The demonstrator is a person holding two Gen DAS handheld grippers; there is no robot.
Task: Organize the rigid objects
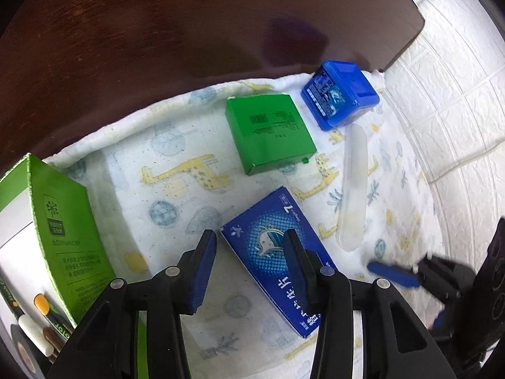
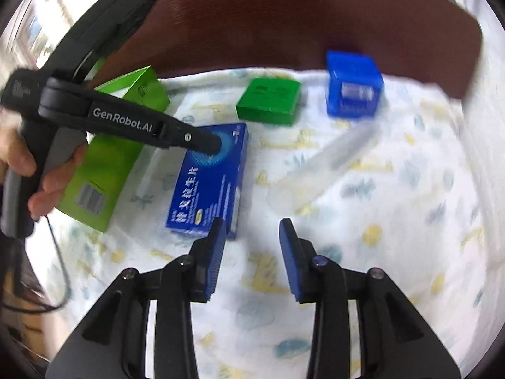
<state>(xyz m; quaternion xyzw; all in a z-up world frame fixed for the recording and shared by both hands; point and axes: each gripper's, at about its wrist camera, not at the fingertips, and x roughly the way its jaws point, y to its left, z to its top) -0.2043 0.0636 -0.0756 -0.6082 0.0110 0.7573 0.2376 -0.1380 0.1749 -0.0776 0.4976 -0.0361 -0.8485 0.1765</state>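
A flat blue medicine box (image 1: 277,252) (image 2: 211,183) lies on the patterned cloth. My left gripper (image 1: 249,237) is open just above its near-left end, one finger over the box; from the right wrist view its tips (image 2: 214,145) hover over the box's far end. My right gripper (image 2: 252,227) is open and empty, just right of the box's near corner. A small green box (image 1: 268,132) (image 2: 268,98) and a blue plastic box (image 1: 341,94) (image 2: 353,85) lie farther back. A clear plastic tube (image 1: 353,186) (image 2: 334,154) lies between them and my right gripper.
An open green carton (image 1: 63,233) (image 2: 110,158) stands at the left with pens and a tape roll (image 1: 22,350) inside. A dark wooden board (image 1: 189,31) borders the cloth (image 1: 157,164) at the back. A white brick-pattern wall (image 1: 457,94) is at the right.
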